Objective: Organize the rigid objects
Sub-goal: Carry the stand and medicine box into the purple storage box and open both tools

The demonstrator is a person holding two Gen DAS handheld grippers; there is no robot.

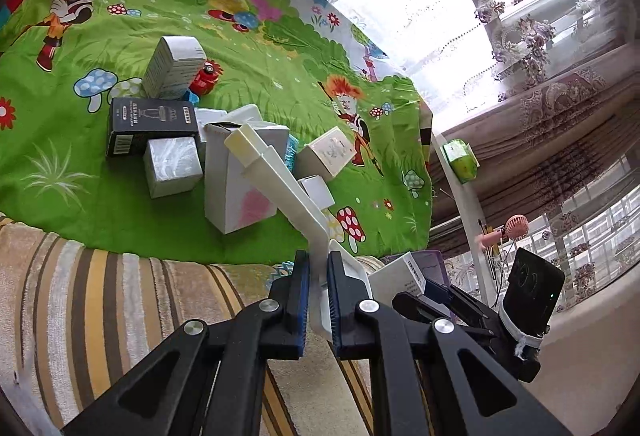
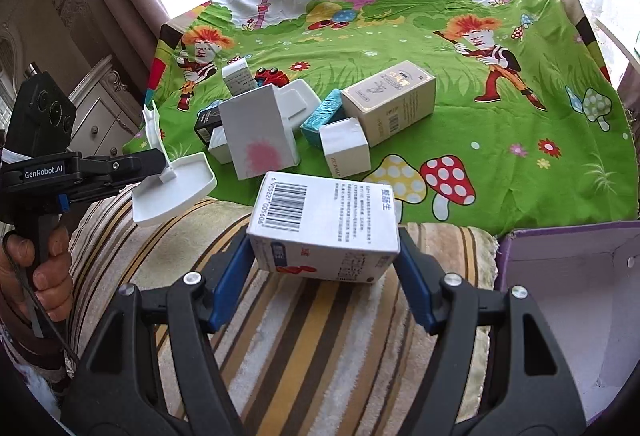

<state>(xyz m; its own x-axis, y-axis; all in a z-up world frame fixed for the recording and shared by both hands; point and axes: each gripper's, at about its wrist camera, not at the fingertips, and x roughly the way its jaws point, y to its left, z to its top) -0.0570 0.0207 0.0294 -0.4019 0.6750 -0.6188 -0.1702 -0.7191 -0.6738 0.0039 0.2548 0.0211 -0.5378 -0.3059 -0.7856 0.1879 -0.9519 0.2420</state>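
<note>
My left gripper is shut on a white plastic dustpan-like scoop, gripping it by the neck where the handle meets the tray; it shows at the left of the right wrist view, held above the striped cushion. My right gripper is shut on a white carton with a barcode, held over the cushion. A pile of boxes lies on the green cartoon cloth: a tall white box with a pink blot, a beige box, a small white box, a black box.
An open purple box with a white inside stands at the right on the striped cushion. A red toy car, a teal block and a white tray lie among the boxes. Curtains and windows are behind.
</note>
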